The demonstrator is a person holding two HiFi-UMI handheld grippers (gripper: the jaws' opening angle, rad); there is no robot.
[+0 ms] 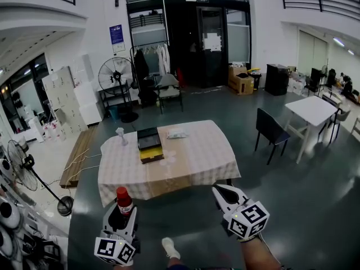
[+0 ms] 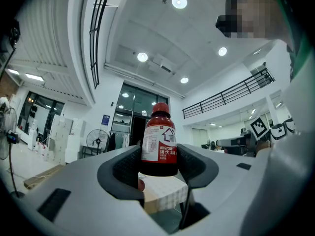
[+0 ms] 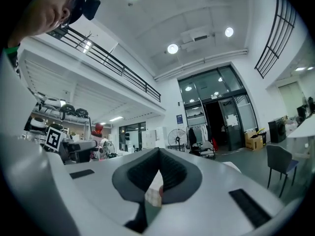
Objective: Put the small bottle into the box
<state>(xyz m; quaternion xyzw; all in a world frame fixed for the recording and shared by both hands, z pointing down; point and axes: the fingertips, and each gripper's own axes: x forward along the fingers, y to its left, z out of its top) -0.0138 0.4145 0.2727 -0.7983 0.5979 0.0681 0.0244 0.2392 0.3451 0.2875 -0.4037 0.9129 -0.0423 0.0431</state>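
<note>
Small bottle [image 2: 159, 140], red cap, dark body, white label, sat upright, pinched between the left gripper's [image 1: 120, 217] jaws, pads on its lower body. It was held low near the person, well short of the table [image 1: 197, 159]. Box [image 1: 149, 142], black over yellow, lay on the checked cloth, left of the table's middle. Right gripper [image 3: 158, 154] had its jaw tips pressed together with nothing between them.
</note>
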